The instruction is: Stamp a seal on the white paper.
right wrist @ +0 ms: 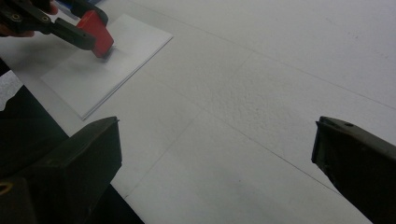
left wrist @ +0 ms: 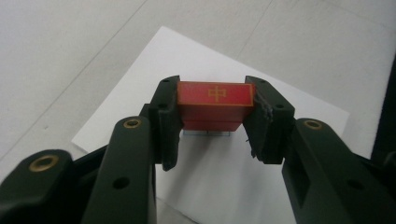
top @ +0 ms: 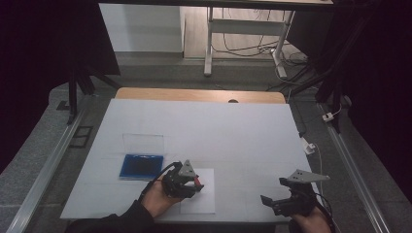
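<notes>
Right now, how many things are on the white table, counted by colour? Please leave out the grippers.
Red: 1, the stamp block, held in the left gripper over the paper
White: 1, the sheet of paper
Blue: 1, the ink pad tray
Clear: 1, the lid lying behind the tray
Total: 4
</notes>
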Available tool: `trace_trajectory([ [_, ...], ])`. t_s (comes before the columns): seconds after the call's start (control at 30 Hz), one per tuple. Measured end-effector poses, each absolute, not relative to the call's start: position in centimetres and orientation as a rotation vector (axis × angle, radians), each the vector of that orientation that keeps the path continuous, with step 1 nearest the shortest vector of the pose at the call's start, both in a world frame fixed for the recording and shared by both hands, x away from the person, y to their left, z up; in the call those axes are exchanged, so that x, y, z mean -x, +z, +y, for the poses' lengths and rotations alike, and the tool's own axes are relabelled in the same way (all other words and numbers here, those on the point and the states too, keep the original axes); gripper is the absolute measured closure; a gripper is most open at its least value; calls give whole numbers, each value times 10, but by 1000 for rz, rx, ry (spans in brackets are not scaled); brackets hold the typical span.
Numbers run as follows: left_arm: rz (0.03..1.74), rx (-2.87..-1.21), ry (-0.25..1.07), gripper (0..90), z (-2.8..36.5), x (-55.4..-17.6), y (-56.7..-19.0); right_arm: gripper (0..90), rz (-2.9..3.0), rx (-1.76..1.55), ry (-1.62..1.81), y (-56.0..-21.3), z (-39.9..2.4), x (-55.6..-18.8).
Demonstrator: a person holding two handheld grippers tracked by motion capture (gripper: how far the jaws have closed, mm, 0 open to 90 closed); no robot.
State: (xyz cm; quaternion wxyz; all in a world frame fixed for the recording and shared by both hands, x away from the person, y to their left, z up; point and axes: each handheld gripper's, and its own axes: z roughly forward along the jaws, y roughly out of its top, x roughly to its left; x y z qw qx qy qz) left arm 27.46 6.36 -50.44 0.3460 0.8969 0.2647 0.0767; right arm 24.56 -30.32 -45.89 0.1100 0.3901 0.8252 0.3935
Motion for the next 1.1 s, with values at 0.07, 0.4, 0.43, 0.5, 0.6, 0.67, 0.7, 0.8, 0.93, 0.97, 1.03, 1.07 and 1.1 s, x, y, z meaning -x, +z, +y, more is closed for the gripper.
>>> trace_trajectory([
  [0.07,685,-2326,197,584,64,-274,-503,15,2426,-1146,1151,-459,-303,-246],
  [0.4,698,-2266,192,584,76,-274,-489,14,2428,-1144,1153,-459,-303,-246],
  [0.43,700,-2259,195,584,78,-274,-487,15,2429,-1142,1152,-459,-303,-246],
  [0.5,701,-2250,202,584,80,-274,-485,15,2429,-1142,1153,-459,-303,-246],
  [0.6,698,-2242,216,584,84,-273,-481,15,2428,-1142,1158,-459,-303,-246],
  [0.67,700,-2242,224,584,86,-273,-479,15,2428,-1142,1153,-459,-303,-246],
  [0.7,705,-2238,225,584,87,-272,-479,14,2428,-1143,1153,-459,-303,-246],
  [0.8,716,-2234,230,584,91,-272,-476,15,2429,-1142,1152,-459,-303,-246],
  [0.93,727,-2226,231,584,97,-272,-473,14,2427,-1142,1158,-459,-303,-246],
  [0.97,732,-2225,235,584,98,-271,-473,15,2427,-1142,1158,-459,-303,-246],
  [1.03,736,-2226,243,584,101,-271,-471,15,2427,-1142,1157,-459,-302,-246],
  [1.07,742,-2225,245,584,102,-271,-470,15,2428,-1141,1157,-459,-302,-246],
  [1.1,742,-2225,245,583,103,-271,-470,15,2428,-1140,1157,-459,-303,-246],
])
